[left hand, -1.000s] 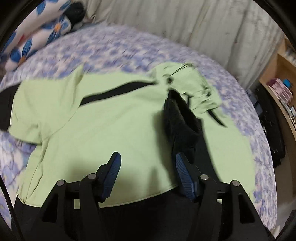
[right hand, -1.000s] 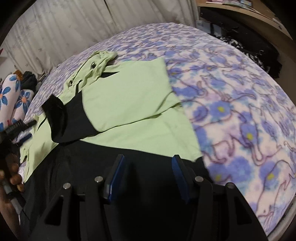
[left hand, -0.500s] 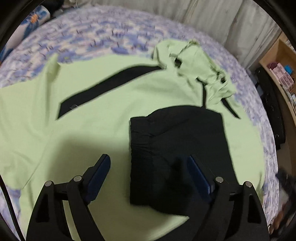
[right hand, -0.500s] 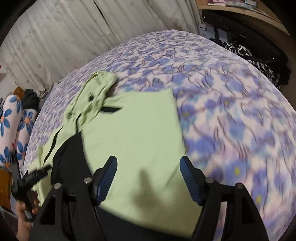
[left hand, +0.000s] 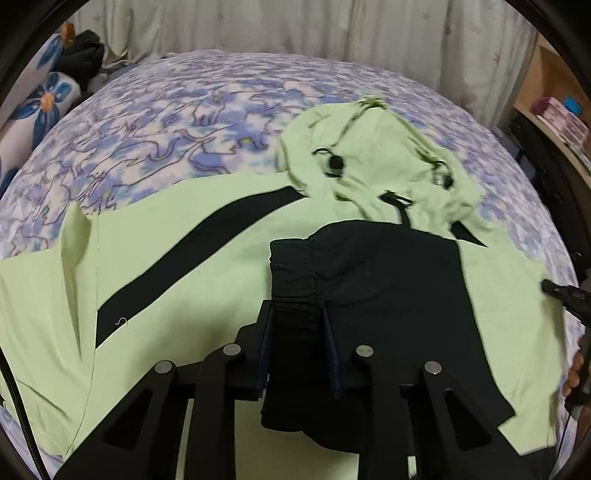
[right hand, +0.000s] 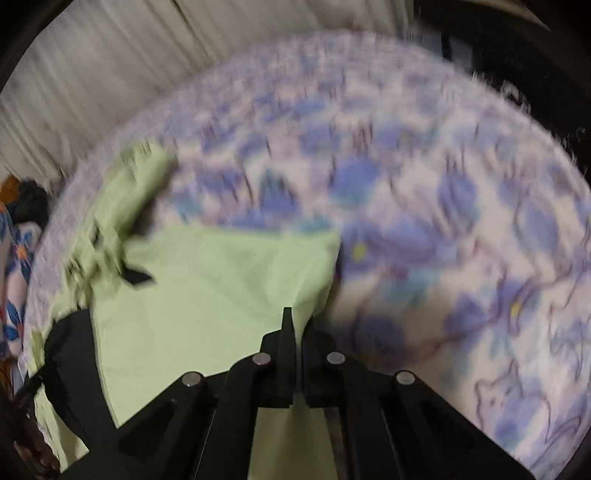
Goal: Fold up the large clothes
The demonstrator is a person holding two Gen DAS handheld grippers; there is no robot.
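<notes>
A light green hooded jacket (left hand: 177, 295) with black panels lies spread on the bed, its hood (left hand: 369, 147) at the far end. One black-ended sleeve (left hand: 388, 288) is folded across the body. My left gripper (left hand: 297, 314) is closing its jaws, and the sleeve's black cuff (left hand: 295, 280) fills the gap between its pads. In the blurred right wrist view my right gripper (right hand: 297, 321) is shut on the jacket's (right hand: 207, 302) green side edge, which rises in a small peak. That gripper's tip (left hand: 565, 291) and a hand show at the left view's right edge.
The bed has a blue and purple floral spread (left hand: 184, 110) running wide to the right of the jacket (right hand: 443, 221). Pale curtains (left hand: 295, 26) hang behind. A flowered pillow (left hand: 40, 110) and dark cloth (left hand: 85, 59) lie far left. A wooden shelf (left hand: 554, 110) stands at the right.
Both grippers went from wide open to closed: the left onto the black cuff, the right onto the green side edge. Both hands moved forward over the jacket, the right toward its right edge.
</notes>
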